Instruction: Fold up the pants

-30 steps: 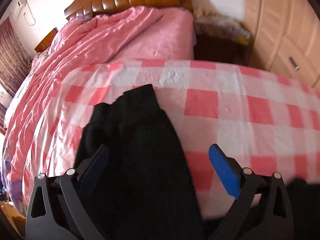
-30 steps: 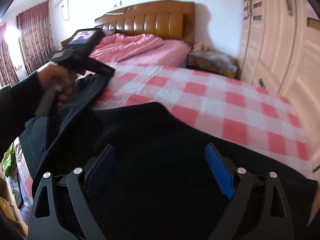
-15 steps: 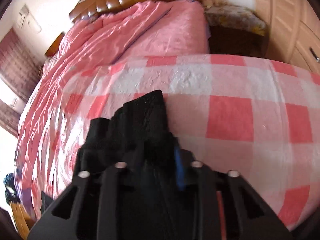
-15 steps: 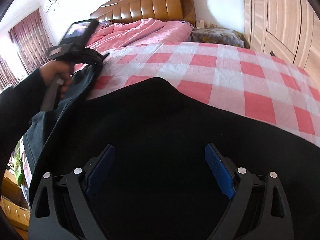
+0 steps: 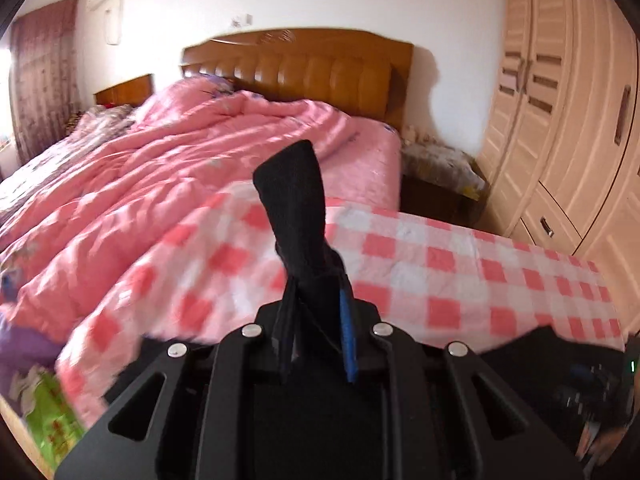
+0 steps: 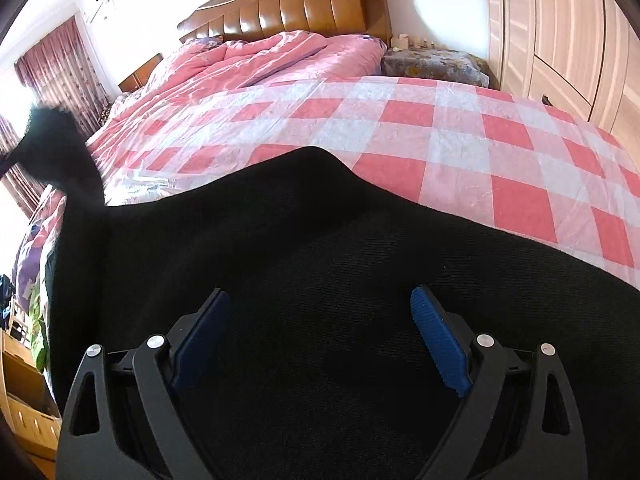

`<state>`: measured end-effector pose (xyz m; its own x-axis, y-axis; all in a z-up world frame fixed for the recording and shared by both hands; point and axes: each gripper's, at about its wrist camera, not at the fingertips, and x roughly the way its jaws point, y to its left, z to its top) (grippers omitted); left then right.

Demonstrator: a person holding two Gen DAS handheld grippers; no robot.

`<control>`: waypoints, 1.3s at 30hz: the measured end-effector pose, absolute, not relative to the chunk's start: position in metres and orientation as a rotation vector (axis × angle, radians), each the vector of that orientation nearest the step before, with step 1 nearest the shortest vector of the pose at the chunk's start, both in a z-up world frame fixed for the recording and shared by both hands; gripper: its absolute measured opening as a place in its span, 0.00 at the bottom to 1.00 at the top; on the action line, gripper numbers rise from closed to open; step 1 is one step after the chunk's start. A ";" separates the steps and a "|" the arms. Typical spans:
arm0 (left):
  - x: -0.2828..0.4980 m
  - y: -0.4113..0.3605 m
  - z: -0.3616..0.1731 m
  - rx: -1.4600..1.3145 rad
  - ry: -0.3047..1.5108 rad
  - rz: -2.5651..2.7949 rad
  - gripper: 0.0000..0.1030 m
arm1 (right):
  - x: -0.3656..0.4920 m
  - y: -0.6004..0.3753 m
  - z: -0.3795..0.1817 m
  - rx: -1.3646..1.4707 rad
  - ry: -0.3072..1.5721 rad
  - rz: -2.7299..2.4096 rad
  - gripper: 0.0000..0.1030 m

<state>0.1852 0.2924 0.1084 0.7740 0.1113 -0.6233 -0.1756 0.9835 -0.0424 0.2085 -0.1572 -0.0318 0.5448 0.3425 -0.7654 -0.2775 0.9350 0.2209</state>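
Observation:
Black pants lie across the near edge of a pink-and-white checkered sheet. My left gripper is shut on one end of the pants, which sticks up between the blue pads, lifted above the bed. In the right wrist view that raised end shows at the far left, blurred. My right gripper hovers just over the wide part of the pants. It is open, with flat cloth under the gap and neither pad pressing on it.
A rumpled pink duvet covers the far half of the bed, before a brown headboard. A cluttered nightstand and a pale wardrobe stand to the right. Clutter lies on the floor at the left.
The left gripper closed on the end of the pants and swung up off the bed with it. The right gripper sank slightly toward the cloth, still open.

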 end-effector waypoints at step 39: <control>0.094 0.474 -0.032 -0.529 0.729 0.184 0.02 | 0.246 0.180 -0.014 -0.568 0.740 1.159 0.36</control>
<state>0.0935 0.4743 -0.0317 0.7366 -0.0202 -0.6760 -0.3390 0.8539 -0.3949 0.2461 0.1800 -0.0135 0.2164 0.6023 -0.7684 -0.9506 0.3093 -0.0252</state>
